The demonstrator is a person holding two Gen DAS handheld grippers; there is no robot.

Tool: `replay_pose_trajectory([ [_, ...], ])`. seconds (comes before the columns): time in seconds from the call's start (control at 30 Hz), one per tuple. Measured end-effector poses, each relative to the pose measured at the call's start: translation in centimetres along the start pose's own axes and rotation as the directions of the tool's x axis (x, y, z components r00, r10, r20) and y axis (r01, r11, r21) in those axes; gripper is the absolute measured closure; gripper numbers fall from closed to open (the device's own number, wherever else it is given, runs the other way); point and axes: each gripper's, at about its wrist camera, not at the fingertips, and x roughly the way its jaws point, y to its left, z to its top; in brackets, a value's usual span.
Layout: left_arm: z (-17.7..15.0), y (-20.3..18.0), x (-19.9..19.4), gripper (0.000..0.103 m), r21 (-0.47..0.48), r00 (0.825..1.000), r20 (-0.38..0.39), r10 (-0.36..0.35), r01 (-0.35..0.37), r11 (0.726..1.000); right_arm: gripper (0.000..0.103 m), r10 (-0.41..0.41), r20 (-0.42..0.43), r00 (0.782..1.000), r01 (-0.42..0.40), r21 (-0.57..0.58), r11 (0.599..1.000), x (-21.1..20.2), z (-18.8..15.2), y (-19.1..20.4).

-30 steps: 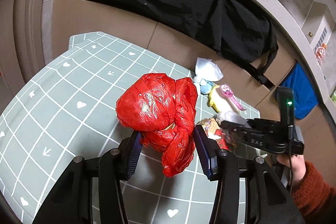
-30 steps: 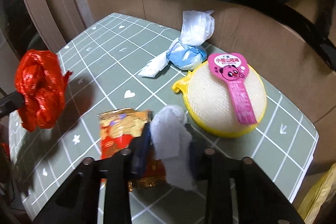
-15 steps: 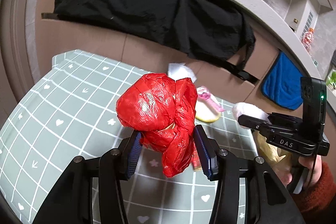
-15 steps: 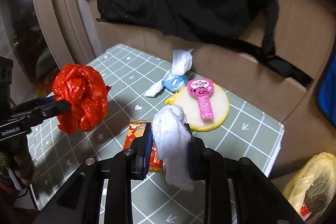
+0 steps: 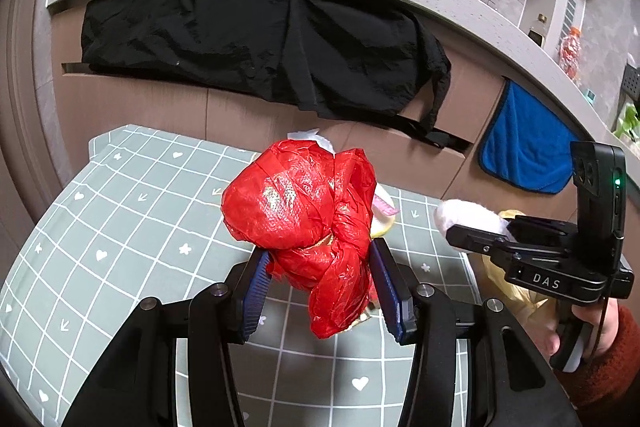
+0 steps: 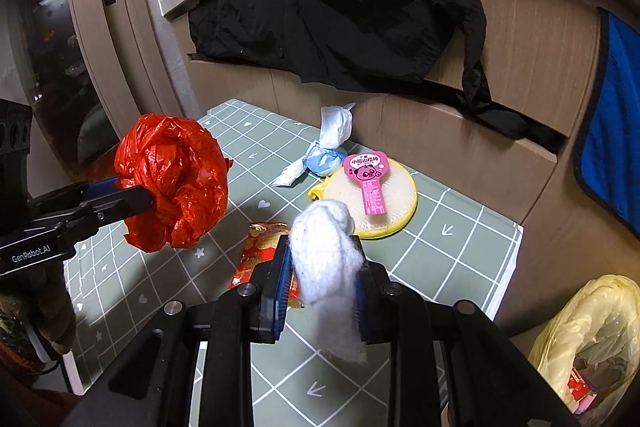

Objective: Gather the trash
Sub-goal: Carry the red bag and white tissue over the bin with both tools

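My left gripper [image 5: 320,287] is shut on a crumpled red plastic bag [image 5: 304,215], held above the green checked table [image 5: 120,235]; the same red bag [image 6: 172,179] shows at the left of the right wrist view. A white wad of tissue [image 6: 326,267] hangs between the blue pads of my right gripper [image 6: 320,283], which is shut on it, above the table [image 6: 460,255]. On the table lie a red and gold wrapper [image 6: 256,251], a yellow round pack with a pink label [image 6: 372,195], and a blue and white twisted wrapper [image 6: 326,151]. A yellow trash bag [image 6: 592,339] sits open below the table's right edge.
A black jacket [image 6: 340,27] drapes over the brown cabinet behind the table, and a blue cloth [image 6: 616,119] hangs at the right. A hand in a rust-red sleeve [image 5: 600,359] holds the right gripper [image 5: 476,227].
Both grippers have risen and drawn back from the table with their loads. The right one has carried the tissue toward the table's right edge, so the yellow bag has come into view.
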Motion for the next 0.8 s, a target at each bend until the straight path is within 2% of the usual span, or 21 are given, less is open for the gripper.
replay_pose_trajectory([
  [0.23, 0.7, -1.9, -0.2, 0.053, 0.029, 1.0, 0.023, -0.003, 0.002, 1.0, 0.078, 0.002, 0.025, 1.0, -0.002, 0.016, 1.0, -1.0, -0.2, -0.9],
  [0.4, 1.8, -5.1, 0.1, 0.053, 0.074, 0.998, 0.047, -0.037, 0.034, 0.997, 0.078, -0.018, 0.068, 0.998, 0.016, 0.032, 0.999, -3.0, -0.2, -2.2],
  [0.6, 2.9, -11.4, 1.9, 0.053, 0.15, 0.991, 0.056, -0.119, 0.11, 0.983, 0.078, -0.075, 0.141, 0.987, 0.065, 0.078, 0.995, -7.4, -1.0, -5.5],
  [0.8, 2.8, -18.5, 4.9, 0.053, 0.214, 0.975, 0.02, -0.22, 0.211, 0.954, 0.078, -0.193, 0.198, 0.961, 0.163, 0.16, 0.974, -13.1, -3.5, -10.3],
])
